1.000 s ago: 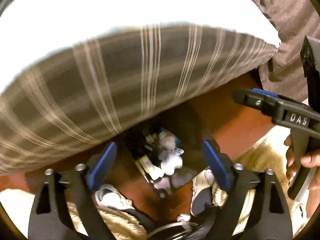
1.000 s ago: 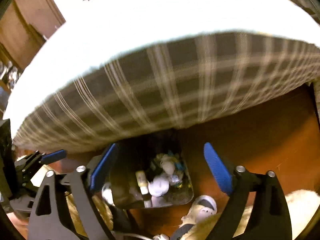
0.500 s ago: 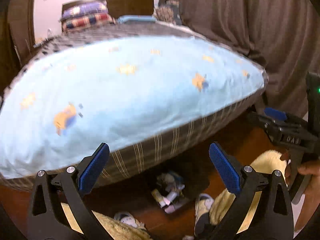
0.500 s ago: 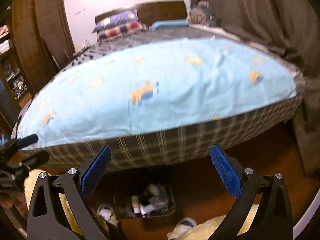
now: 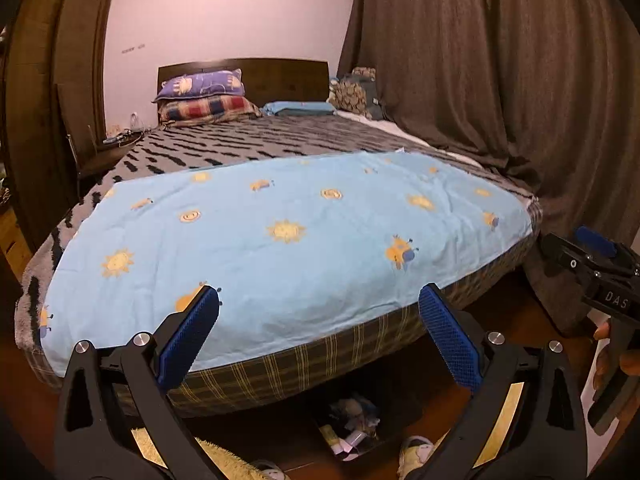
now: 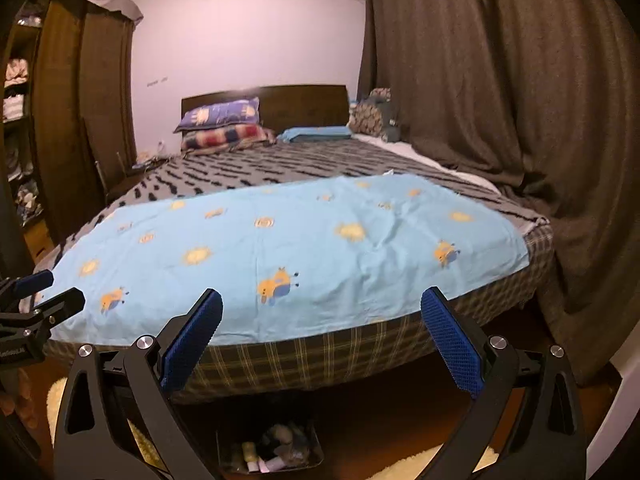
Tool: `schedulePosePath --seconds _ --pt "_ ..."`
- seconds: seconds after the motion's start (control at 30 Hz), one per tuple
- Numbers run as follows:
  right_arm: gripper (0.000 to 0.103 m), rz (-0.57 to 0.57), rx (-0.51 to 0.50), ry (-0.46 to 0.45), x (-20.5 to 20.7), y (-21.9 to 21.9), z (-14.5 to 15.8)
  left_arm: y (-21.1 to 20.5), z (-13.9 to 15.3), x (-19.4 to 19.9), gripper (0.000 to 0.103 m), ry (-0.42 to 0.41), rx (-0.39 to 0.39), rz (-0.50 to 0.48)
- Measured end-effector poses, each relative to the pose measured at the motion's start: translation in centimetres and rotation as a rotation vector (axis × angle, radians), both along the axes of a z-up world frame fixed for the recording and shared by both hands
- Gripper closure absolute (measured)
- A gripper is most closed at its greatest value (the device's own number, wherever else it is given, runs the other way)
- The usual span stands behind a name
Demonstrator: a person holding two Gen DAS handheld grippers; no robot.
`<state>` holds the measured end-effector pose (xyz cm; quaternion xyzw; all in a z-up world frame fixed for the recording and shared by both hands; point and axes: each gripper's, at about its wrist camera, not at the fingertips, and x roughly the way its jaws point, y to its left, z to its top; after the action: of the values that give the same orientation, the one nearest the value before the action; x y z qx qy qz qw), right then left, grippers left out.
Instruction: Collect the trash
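Observation:
A dark trash bin (image 5: pixel 360 428) with crumpled paper and small containers stands on the floor at the foot of the bed; it also shows in the right wrist view (image 6: pixel 272 450). My left gripper (image 5: pixel 318 340) is open and empty, raised above the bin and facing the bed. My right gripper (image 6: pixel 320 344) is open and empty, likewise raised. The right gripper also shows at the right edge of the left wrist view (image 5: pixel 592 256), and the left gripper at the left edge of the right wrist view (image 6: pixel 36 300). No loose trash shows on the bed.
A bed (image 5: pixel 280 220) with a light blue patterned sheet fills the view, pillows (image 5: pixel 200 96) at its head. Dark curtains (image 5: pixel 500 80) hang on the right, a wooden wardrobe (image 6: pixel 80 120) on the left. A cream rug (image 5: pixel 224 460) and shoes (image 5: pixel 412 452) lie near the bin.
Both grippers have tilted up and pulled back from over the bin. The view has swung from the bin and bed edge to the whole bed.

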<state>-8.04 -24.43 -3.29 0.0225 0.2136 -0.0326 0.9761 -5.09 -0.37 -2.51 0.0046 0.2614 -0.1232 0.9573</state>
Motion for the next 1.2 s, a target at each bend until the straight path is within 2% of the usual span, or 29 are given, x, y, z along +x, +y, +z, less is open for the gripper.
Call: schedulePosePath --seconds 0.33,0.53,1.2 --pt "0.003 0.001 0.038 -0.041 -1.3 -0.3 0.9 0.6 1.1 -1.2 0.008 -0.058 -0.009 0.038" --pt "0.003 -0.007 0.028 -0.064 -1.6 -0.2 1.1 0.8 1.3 -1.5 0.008 -0.066 -0.025 0.033" --pt "0.003 -0.003 0.035 -0.053 -1.5 -0.1 1.0 0.7 1.4 -1.7 0.008 -0.076 -0.030 0.030"
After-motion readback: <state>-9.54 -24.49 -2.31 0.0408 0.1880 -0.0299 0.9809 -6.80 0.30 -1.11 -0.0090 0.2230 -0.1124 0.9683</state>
